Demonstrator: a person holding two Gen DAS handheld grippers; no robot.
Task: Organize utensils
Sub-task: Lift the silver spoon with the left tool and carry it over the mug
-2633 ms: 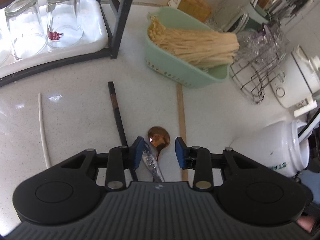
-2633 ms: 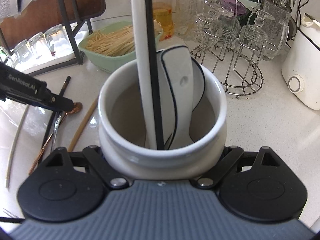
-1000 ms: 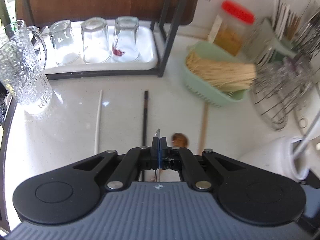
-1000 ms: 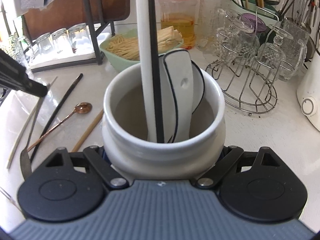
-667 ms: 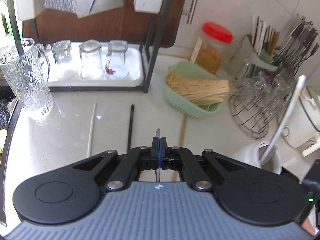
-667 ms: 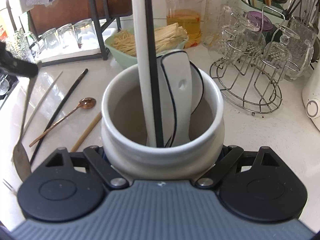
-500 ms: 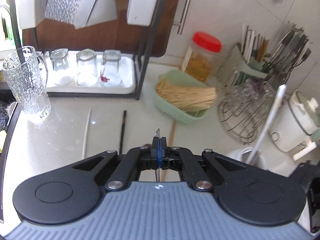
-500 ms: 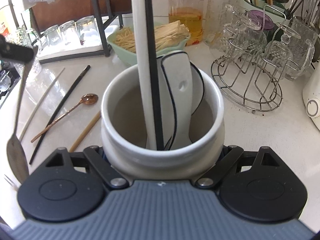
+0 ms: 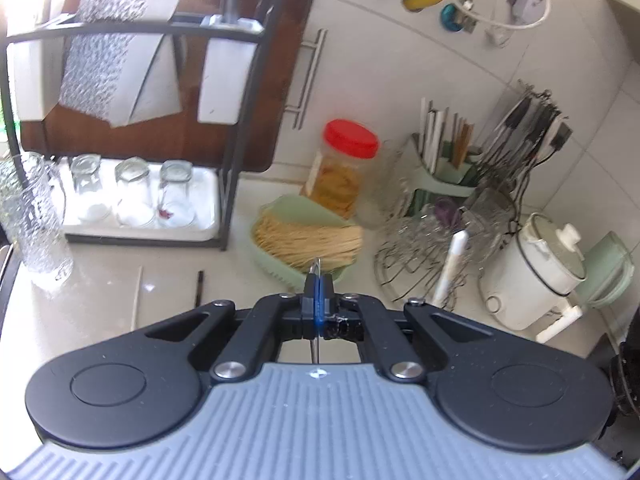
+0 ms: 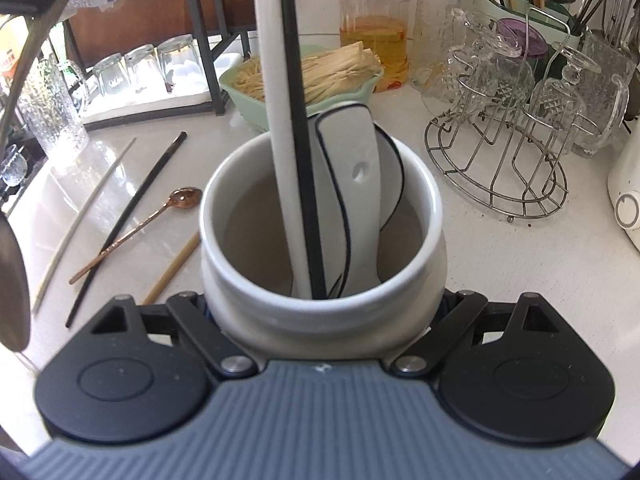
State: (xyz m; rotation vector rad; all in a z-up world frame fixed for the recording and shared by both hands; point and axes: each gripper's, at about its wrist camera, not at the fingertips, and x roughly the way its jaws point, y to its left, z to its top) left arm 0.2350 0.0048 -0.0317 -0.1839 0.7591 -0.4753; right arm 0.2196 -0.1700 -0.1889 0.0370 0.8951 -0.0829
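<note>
My left gripper (image 9: 318, 284) is shut on the thin handle of a metal fork (image 9: 316, 268), held high above the counter. In the right wrist view the fork (image 10: 16, 92) hangs at the far left, head down. My right gripper is shut on a white ceramic utensil jar (image 10: 320, 312); its fingertips are hidden behind the jar. The jar holds a white chopstick (image 10: 276, 80), a black chopstick (image 10: 296, 80) and a white spoon (image 10: 356, 184). On the counter lie a copper spoon (image 10: 160, 216), a black chopstick (image 10: 132, 216), a white chopstick (image 10: 80, 220) and a wooden chopstick (image 10: 176, 264).
A green basket of noodles (image 10: 248, 100) stands behind the jar, next to a red-lidded jar (image 10: 374, 28). A wire rack with glass mugs (image 10: 512, 128) is at the right. A black rack with a tray of upturned glasses (image 9: 132, 200) and a glass pitcher (image 9: 28, 216) are at the left.
My left gripper closed on the fork beside the copper spoon, then rose with it well above the counter. The right gripper kept hold of the jar.
</note>
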